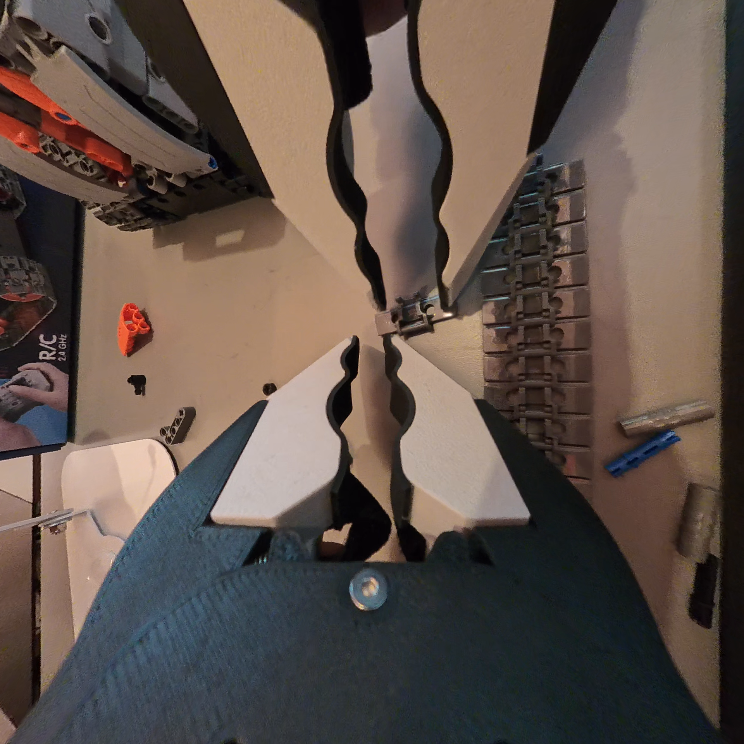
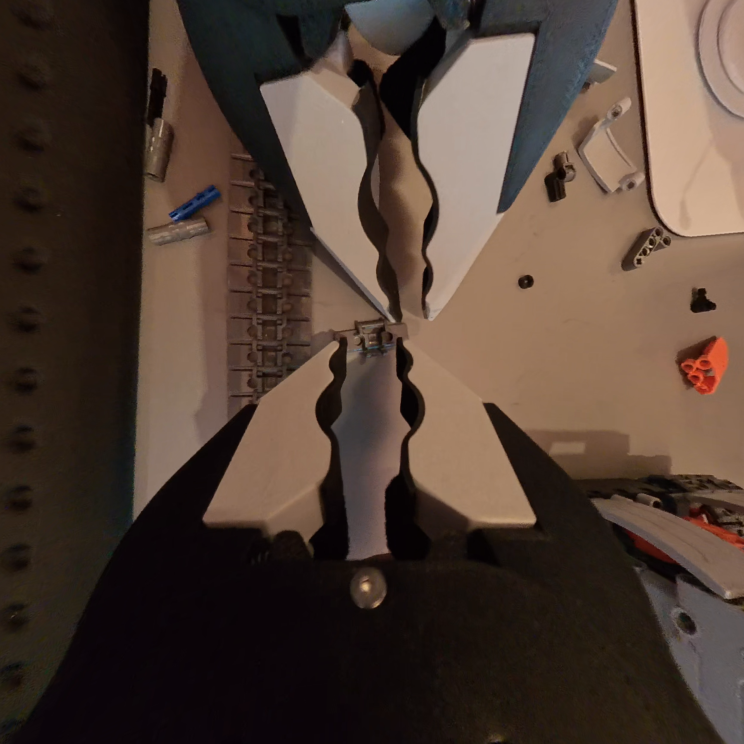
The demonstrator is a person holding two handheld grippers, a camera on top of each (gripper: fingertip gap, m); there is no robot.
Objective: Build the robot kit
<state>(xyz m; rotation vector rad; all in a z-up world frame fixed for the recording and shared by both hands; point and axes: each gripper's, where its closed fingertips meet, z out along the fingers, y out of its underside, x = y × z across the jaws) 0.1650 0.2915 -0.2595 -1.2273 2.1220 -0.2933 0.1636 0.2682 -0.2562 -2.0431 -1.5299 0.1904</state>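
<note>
Left wrist view, read left to right. A printed box (image 1: pixel 36 322) lies at the table edge, with a half-built grey and orange model (image 1: pixel 100 133) beyond it. Loose parts are spread flat and well apart, likely so that each can be picked singly: an orange piece (image 1: pixel 133 328), a grey beam (image 1: pixel 177 420), and a white tray (image 1: pixel 112 483) nearer the camera. In the centre the two grippers meet tip to tip. The left gripper (image 1: pixel 370 342) has its jaws a narrow gap apart with nothing seen between them; one fingertip sits just beside the end of a single grey link (image 1: pixel 406 320). The right gripper (image 1: pixel 410 304) has its jaws closed on that link, pinching it across its middle, which leaves both ends free. The link sits between the two sets of tips, just beside the track (image 1: pixel 535 322), a long strip of like links laid straight. Further right lie a grey tube (image 1: pixel 664 416) and a blue pin (image 1: pixel 642 453).
</note>
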